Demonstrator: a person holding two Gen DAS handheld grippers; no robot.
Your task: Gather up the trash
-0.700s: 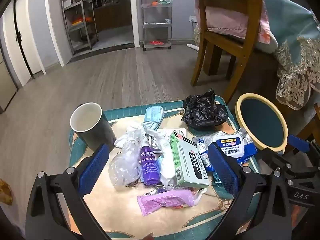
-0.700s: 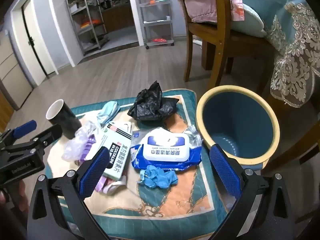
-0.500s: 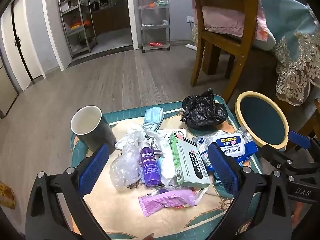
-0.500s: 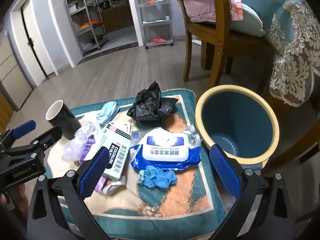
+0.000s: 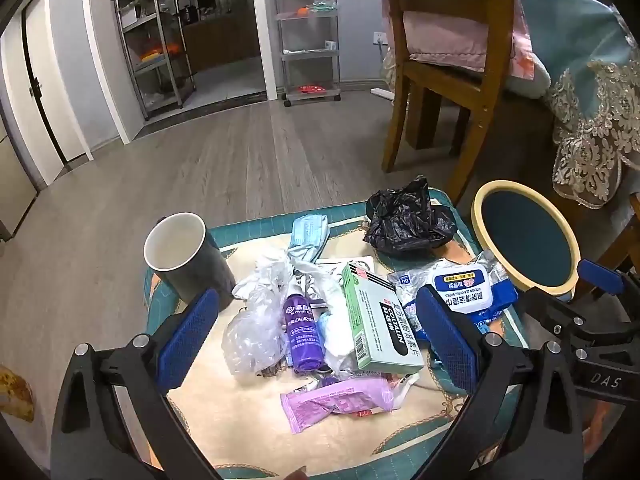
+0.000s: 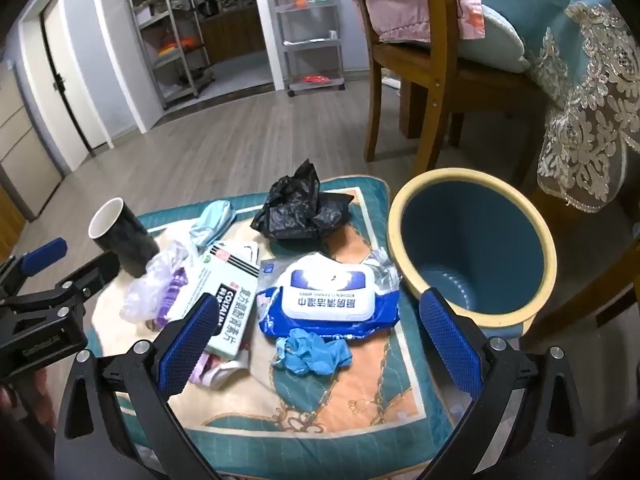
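Observation:
Trash lies on a patterned mat (image 5: pixel 248 436) (image 6: pixel 384 396): a green box (image 5: pixel 380 320) (image 6: pixel 224 300), a purple bottle (image 5: pixel 302 334), clear plastic (image 5: pixel 254 328), a pink wrapper (image 5: pixel 336 398), a black bag (image 5: pixel 406 220) (image 6: pixel 300 208), a blue wipes pack (image 6: pixel 328 300) (image 5: pixel 460 290), a blue glove (image 6: pixel 312 354) and a face mask (image 5: pixel 310 234). A blue bin (image 6: pixel 472 244) (image 5: pixel 524 236) stands right of the mat. My left gripper (image 5: pixel 316 338) is open above the bottle and box. My right gripper (image 6: pixel 320 340) is open above the glove.
A dark mug (image 5: pixel 184 258) (image 6: pixel 122 236) stands at the mat's left. A wooden chair (image 5: pixel 444 76) and a lace-edged tablecloth (image 6: pixel 584 92) are behind and to the right. Metal shelves (image 5: pixel 156 44) stand far back across the wood floor.
Both grippers have shifted very slightly; the scene sits a little lower and nearer in the left view. Nothing was taken hold of.

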